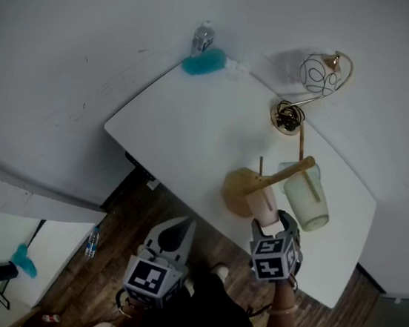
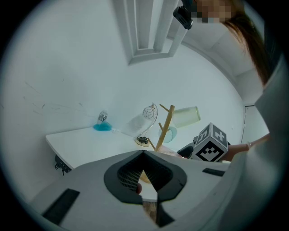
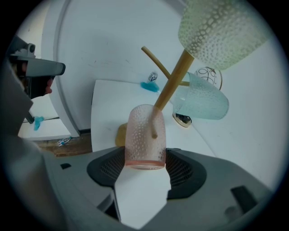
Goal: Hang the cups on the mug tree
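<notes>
The pink cup (image 3: pixel 144 135) is grasped between the jaws of the right gripper (image 3: pixel 145 168), mouth toward the gripper, and a peg of the mug tree (image 3: pixel 174 83) is seen inside it. A blue cup (image 3: pixel 203 101) and a green cup (image 3: pixel 221 31) are hung beyond, higher up. The left gripper (image 2: pixel 143 155) is clenched on nothing.

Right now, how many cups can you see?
3. A green cup high on the mug tree, a blue cup on a lower branch, and a pink cup over a peg, held by the right gripper. No others show.
</notes>
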`<move>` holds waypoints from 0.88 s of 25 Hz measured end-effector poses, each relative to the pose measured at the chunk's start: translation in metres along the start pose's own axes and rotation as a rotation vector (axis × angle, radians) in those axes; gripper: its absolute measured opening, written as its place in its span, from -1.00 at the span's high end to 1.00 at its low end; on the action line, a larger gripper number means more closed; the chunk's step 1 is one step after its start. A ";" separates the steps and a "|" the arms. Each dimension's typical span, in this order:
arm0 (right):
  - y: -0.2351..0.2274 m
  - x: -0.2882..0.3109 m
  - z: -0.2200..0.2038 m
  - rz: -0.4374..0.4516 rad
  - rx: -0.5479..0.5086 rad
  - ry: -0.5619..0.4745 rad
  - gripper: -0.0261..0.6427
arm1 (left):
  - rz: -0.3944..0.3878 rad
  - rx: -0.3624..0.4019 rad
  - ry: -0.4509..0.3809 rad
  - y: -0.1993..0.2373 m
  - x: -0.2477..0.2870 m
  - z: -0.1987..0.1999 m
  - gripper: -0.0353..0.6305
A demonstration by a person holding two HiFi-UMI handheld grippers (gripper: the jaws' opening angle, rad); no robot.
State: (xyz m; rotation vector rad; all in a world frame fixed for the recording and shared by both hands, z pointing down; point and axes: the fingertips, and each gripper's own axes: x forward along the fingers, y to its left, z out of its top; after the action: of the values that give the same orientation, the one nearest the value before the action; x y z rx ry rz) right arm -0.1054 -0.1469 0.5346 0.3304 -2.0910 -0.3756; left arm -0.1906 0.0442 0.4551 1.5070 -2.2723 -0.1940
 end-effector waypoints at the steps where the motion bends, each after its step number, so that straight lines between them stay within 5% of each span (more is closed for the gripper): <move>1: 0.000 0.000 0.000 0.002 0.002 -0.001 0.05 | 0.000 0.000 0.000 0.000 0.000 0.000 0.89; 22: 0.002 0.000 -0.001 0.018 0.028 -0.017 -0.04 | -0.011 0.008 0.003 -0.004 0.000 0.000 0.89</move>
State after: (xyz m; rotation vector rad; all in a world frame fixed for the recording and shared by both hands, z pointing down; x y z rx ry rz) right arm -0.1045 -0.1451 0.5358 0.3251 -2.1157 -0.3398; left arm -0.1870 0.0430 0.4538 1.5236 -2.2658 -0.1856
